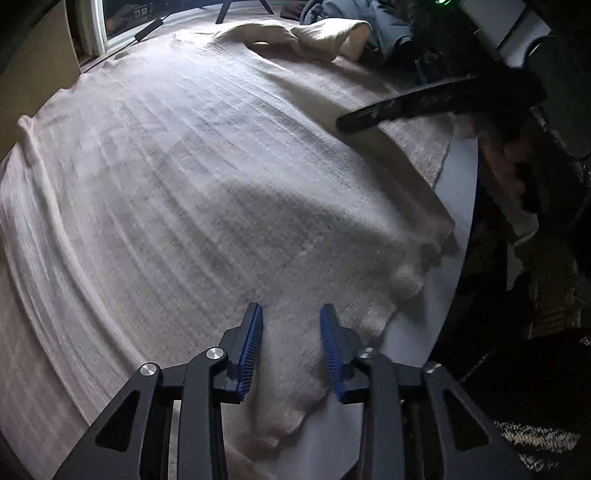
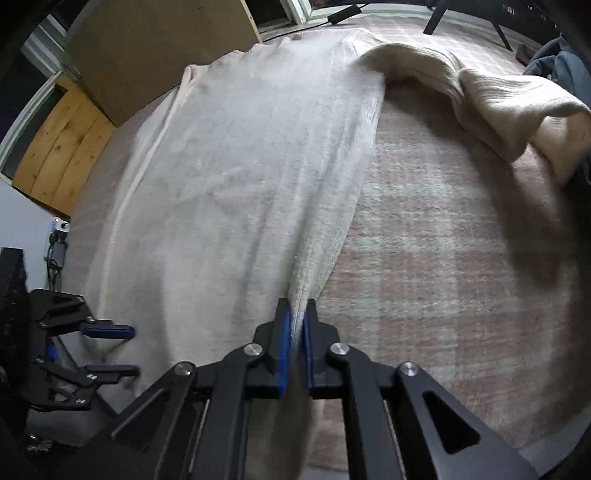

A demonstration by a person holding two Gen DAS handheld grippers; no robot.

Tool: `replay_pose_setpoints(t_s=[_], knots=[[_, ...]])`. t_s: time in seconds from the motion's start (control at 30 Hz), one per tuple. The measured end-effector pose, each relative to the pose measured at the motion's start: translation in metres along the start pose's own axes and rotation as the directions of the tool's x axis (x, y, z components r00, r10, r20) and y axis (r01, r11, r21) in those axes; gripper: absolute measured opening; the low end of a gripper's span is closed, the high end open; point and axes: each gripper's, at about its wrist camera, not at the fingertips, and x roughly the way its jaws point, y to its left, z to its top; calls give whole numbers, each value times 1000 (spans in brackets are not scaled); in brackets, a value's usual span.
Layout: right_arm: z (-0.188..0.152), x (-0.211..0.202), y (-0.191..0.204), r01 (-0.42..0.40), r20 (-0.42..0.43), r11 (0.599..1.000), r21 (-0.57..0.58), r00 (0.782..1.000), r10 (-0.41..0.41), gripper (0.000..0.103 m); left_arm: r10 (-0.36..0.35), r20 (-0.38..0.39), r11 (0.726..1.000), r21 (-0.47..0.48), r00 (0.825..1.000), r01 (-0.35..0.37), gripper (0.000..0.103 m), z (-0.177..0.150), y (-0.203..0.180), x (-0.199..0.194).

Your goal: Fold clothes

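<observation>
A long cream knit garment lies spread flat on a pinkish checked rug; it fills the left wrist view. Its sleeve lies bunched at the far right. My right gripper is shut on the garment's near right hem corner, which is pulled taut. My left gripper is open over the near hem, with cloth between its blue pads; it also shows at the left of the right wrist view. The right gripper appears as a dark shape in the left wrist view.
A cardboard box and wooden boards stand beyond the rug at the far left. Blue-grey clothes lie at the far side. Dark furniture legs and a cable with adapter are at the back. A white surface edges the rug.
</observation>
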Motion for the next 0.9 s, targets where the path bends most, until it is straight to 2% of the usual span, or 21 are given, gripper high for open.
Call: replay_pose_setpoints(t_s=[0.2, 0.3, 0.33, 0.37, 0.4, 0.43, 0.57, 0.67, 0.73, 0.77, 0.83, 0.87, 0.9], knots=[[8, -20, -7, -2, 8, 999, 40, 1000, 1, 6, -28, 13, 999, -19, 1000, 28, 26, -5, 7, -3], [1, -5, 8, -54, -47, 998, 25, 997, 55, 8, -42, 19, 999, -28, 999, 43, 26, -8, 11, -5], [-1, -7, 12, -42, -44, 999, 26, 998, 43, 10, -48, 19, 998, -38, 999, 49, 26, -8, 12, -5], [-3, -10, 15, -31, -41, 999, 27, 999, 32, 22, -55, 18, 997, -49, 998, 56, 26, -7, 14, -5], [-5, -12, 18, -20, -38, 999, 29, 999, 21, 39, -61, 16, 996, -68, 998, 62, 26, -7, 17, -7], [-9, -17, 19, -15, -36, 999, 30, 999, 16, 44, -62, 13, 995, -83, 998, 63, 24, -9, 18, -11], [-38, -40, 9, -33, -33, 999, 25, 999, 34, 46, 4, 78, 986, -168, 997, 9, 24, -30, 31, -49], [-61, -38, 13, -52, -62, 999, 3, 997, 52, 46, 88, 134, 950, -311, 987, -43, 29, -56, 53, -79], [-70, -28, 21, -45, -83, 999, -24, 996, 43, 46, 142, 117, 906, -415, 983, -81, 31, -72, 77, -83], [-73, -26, 25, -52, -86, 998, -39, 995, 48, 48, 147, 104, 888, -452, 984, -84, 32, -83, 85, -84], [-76, -25, 37, -82, -75, 994, -68, 994, 76, 45, 153, 61, 852, -514, 986, -100, 32, -94, 98, -71], [-76, -24, 43, -85, -80, 993, -83, 994, 79, 35, 151, 53, 856, -506, 987, -103, 32, -91, 95, -62], [-73, -21, 48, -77, -96, 992, -98, 993, 67, 7, 148, 45, 860, -499, 988, -107, 32, -88, 92, -54]])
